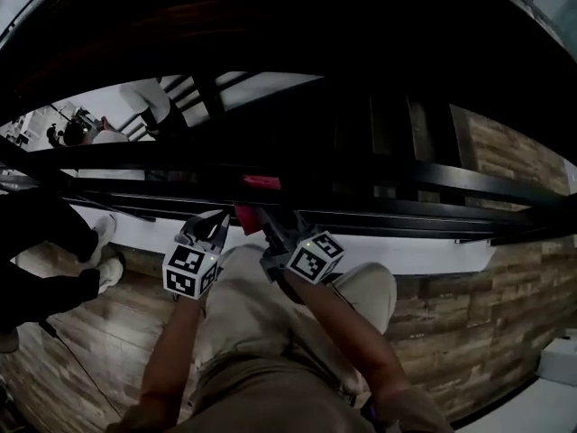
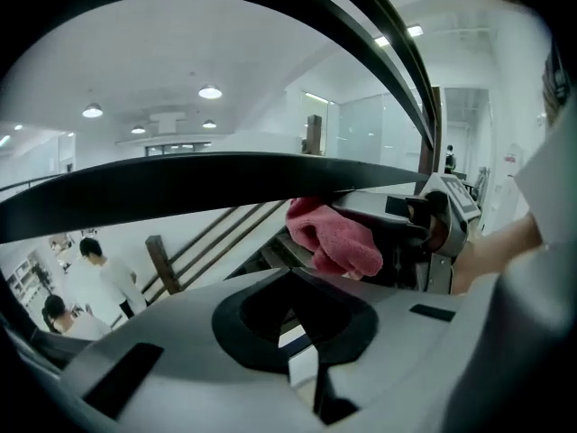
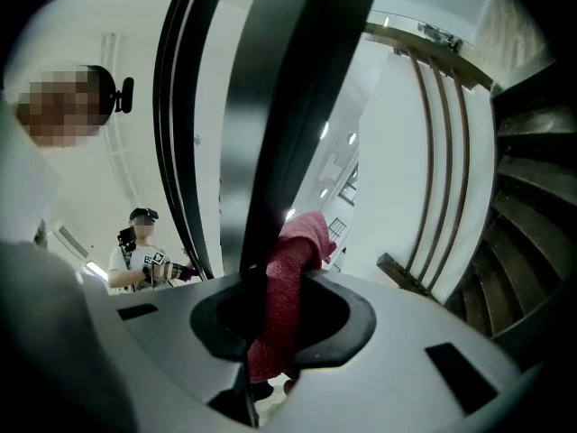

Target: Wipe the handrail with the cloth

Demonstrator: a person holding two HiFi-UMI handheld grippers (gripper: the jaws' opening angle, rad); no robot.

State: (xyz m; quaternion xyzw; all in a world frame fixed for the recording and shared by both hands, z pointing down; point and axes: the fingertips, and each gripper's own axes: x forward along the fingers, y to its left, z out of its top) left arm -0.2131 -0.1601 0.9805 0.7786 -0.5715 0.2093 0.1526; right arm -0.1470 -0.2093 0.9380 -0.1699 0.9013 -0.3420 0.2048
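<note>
A dark handrail (image 1: 379,180) crosses the head view, and both grippers point up at it from below. My right gripper (image 1: 270,225) is shut on a red cloth (image 1: 261,184), which lies pressed against the rail. In the right gripper view the cloth (image 3: 287,278) runs up out of the jaws along the black rail (image 3: 275,106). My left gripper (image 1: 215,224) sits just left of the right one under the rail, shut, with nothing in it. From the left gripper view the cloth (image 2: 332,235) hangs beneath the rail (image 2: 198,186), with the right gripper (image 2: 424,228) behind it.
Lower black rails (image 1: 397,213) and a white ledge (image 1: 424,253) run below the handrail. Wooden stairs and wood flooring (image 1: 81,332) lie beneath. A person in white (image 2: 104,273) stands below on the left, and another person with grippers (image 3: 144,255) stands nearby.
</note>
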